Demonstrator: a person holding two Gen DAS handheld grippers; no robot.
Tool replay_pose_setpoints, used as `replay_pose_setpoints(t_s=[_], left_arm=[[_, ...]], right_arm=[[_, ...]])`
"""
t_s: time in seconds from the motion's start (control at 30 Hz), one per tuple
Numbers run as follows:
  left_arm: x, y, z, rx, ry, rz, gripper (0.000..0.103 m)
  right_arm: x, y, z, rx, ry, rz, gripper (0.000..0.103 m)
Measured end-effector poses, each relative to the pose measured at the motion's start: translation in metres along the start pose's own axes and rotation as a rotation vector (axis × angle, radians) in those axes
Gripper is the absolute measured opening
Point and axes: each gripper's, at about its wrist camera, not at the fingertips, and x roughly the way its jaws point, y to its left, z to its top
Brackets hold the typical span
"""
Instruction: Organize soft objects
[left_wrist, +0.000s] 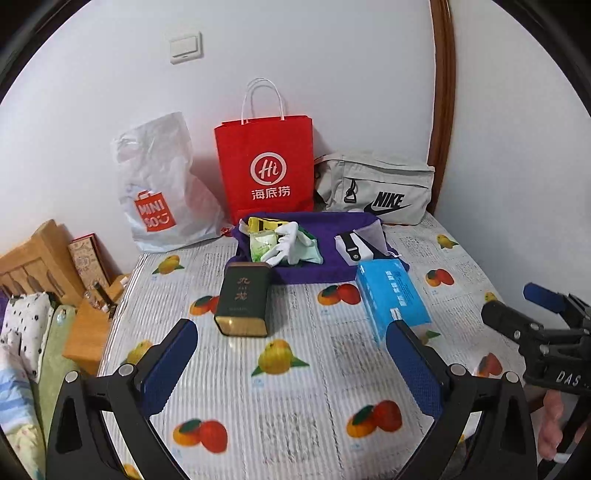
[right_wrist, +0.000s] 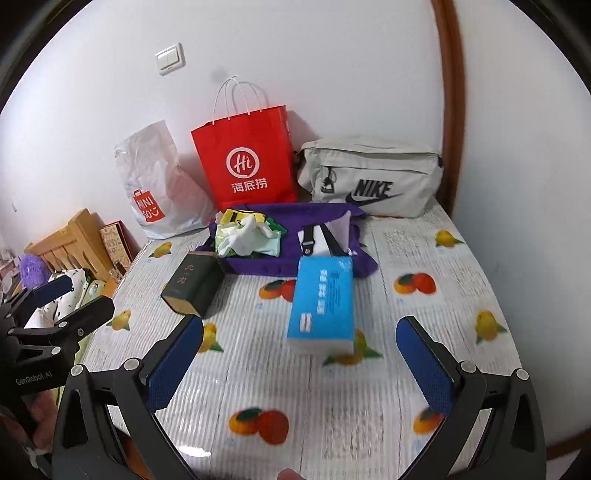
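The room is bright with soft, even light. Small soft shadows sit beside the red paper bag (left_wrist: 264, 166) on the white wall (left_wrist: 332, 55). The blue tissue pack (right_wrist: 320, 301) looks blurry. Edges bend round and go black in the corners.

Fruit-print table (left_wrist: 295, 387) carries tin (left_wrist: 243, 302), tissue pack (left_wrist: 391, 299), purple bag (left_wrist: 317, 266).

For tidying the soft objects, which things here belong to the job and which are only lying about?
Belong to the job:
- white glove
- green wipes pack
- blue tissue pack
- purple bag

Only lying about:
- dark tea tin
- red paper bag
- white plastic bag
- grey Nike bag
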Motion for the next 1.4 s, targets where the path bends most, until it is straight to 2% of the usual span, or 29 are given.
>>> replay_pose_setpoints(t_s=[0.23,0.47,1.4], left_arm=[[-0.029,0.001,-0.021,-0.038,-0.036,-0.009,0.103],[-0.038,0.002,-0.032,-0.032,-0.037,0.006,0.103],[-0.047,0.019,-0.043,-0.069,-0.049,0.017,0.103]], right_arm=[[-0.03,0.0,-0.028,-0.012,-0.013,-0.009,0.103],[-0.041,0.003,-0.045,-0.032,-0.02,-0.025,0.103],[-0.05,0.008,-0.054,-0.025,-0.037,-0.036,0.103]])
